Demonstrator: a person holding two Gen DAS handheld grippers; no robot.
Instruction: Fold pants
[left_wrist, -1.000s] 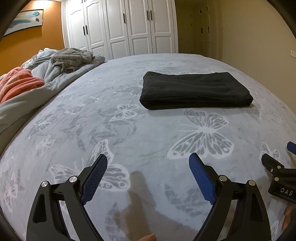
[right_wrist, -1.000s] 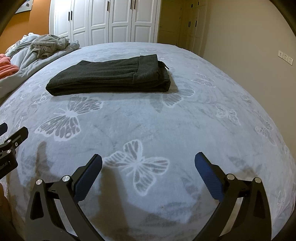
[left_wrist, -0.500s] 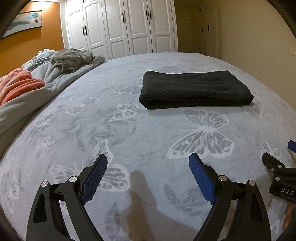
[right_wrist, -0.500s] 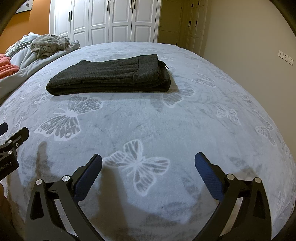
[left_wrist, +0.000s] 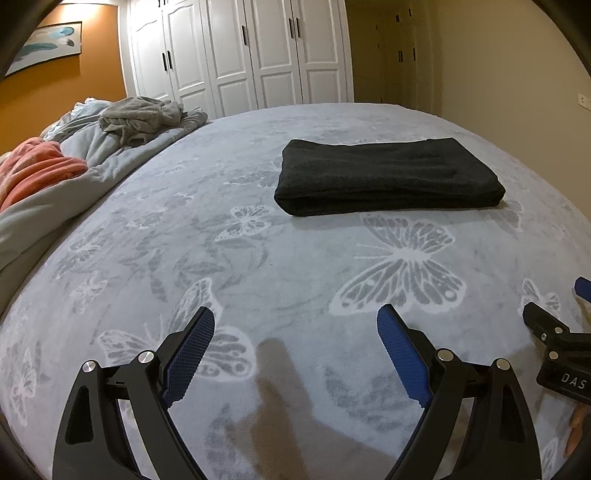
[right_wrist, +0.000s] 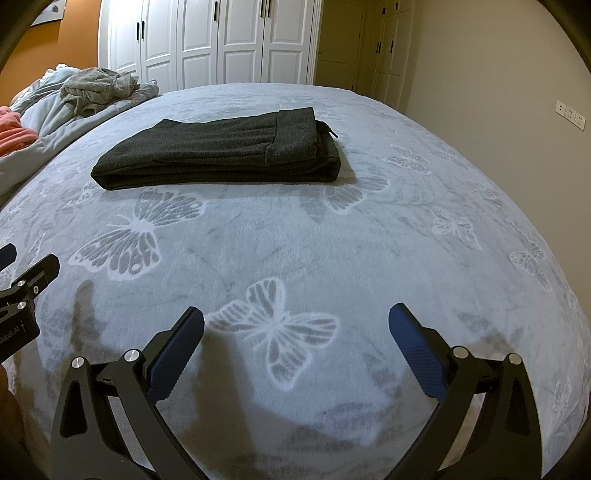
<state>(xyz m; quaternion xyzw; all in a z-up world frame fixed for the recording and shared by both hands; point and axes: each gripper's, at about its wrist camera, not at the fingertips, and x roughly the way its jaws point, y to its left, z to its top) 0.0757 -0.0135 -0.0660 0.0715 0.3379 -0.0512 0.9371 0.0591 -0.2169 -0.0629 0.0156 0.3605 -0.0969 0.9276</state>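
Pants, dark charcoal knit, folded into a flat rectangular bundle (left_wrist: 388, 175) (right_wrist: 221, 151), lying on the far middle of the bed with the pale grey butterfly-print blanket (left_wrist: 295, 266) (right_wrist: 332, 236), well apart from both tongs. Left tongs (left_wrist: 295, 354) and right tongs (right_wrist: 295, 350), black frames with blue ribbed pads, both spread wide and holding nothing, hovering side by side over the near blanket. Crumpled grey garment (left_wrist: 140, 118) (right_wrist: 98, 88) on a heaped grey duvet (left_wrist: 48, 206) at far left, coral-pink fleece cloth (left_wrist: 33, 170) beside it, white panelled wardrobe doors (left_wrist: 236, 55) (right_wrist: 207, 40) beyond.
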